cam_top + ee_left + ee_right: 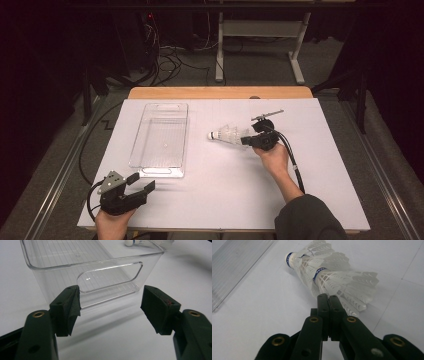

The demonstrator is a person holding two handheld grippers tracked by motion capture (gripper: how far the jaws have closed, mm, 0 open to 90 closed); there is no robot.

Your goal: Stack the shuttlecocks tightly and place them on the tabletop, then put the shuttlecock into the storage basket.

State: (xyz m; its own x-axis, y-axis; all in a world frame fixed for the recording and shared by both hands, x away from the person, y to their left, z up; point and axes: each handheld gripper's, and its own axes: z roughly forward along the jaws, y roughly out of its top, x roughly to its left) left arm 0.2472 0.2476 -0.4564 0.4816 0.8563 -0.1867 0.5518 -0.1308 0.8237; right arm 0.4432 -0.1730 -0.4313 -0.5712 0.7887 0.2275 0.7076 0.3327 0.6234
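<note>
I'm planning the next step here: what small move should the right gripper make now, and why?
Probably lift and carry left toward the clear plastic bin: the right gripper is shut on the feather skirt of the stacked white shuttlecocks, which lie on the white table beside it.

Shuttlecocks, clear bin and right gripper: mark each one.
shuttlecocks [337, 277], right gripper view, on the white feather skirt.
clear bin [182, 131], high view, on its right wall.
right gripper [328, 298], right gripper view, at its closed fingers' tips.
</note>
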